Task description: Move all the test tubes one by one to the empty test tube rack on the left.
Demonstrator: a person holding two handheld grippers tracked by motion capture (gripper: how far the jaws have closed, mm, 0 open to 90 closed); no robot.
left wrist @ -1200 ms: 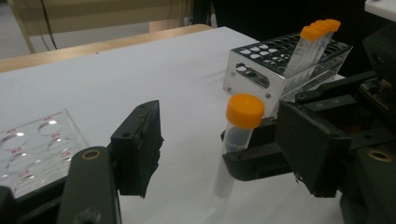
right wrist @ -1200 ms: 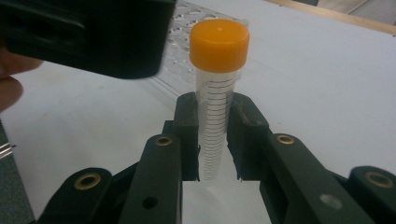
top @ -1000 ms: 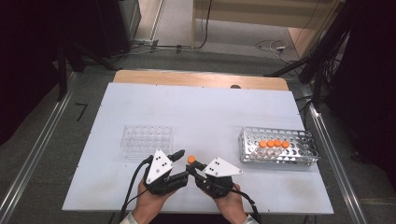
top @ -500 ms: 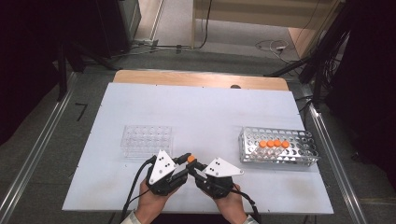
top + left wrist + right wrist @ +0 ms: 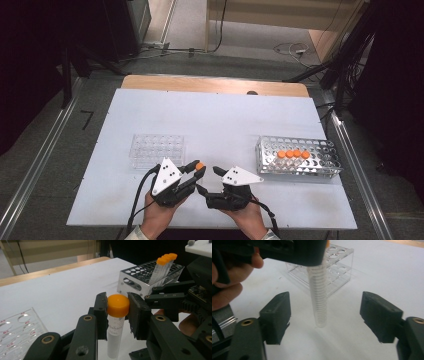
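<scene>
So the left gripper (image 5: pixel 199 170) has its jaws clamped right on the orange cap of a tube (image 5: pixel 115 327), holding it upright near the front edge of the tabletop (image 5: pixel 215 115), about halfway along it. In the left gripper view the cap sits squeezed between the two pads, with the clear body hanging below. The right gripper (image 5: pixel 325 315) sits just beside it, and its jaws have just been opening; they stand wide apart now. In the right gripper view the tube's lower end hangs between them, with neither pad touching it.

The clear plastic rack (image 5: pixel 157 149) stands toward the front left of the tabletop, just behind the left gripper. The metal rack (image 5: pixel 298 165) stands well off toward the right edge, with four orange-capped tubes (image 5: pixel 293 154) standing in a row in it. Both hands come in over the front edge, close together.
</scene>
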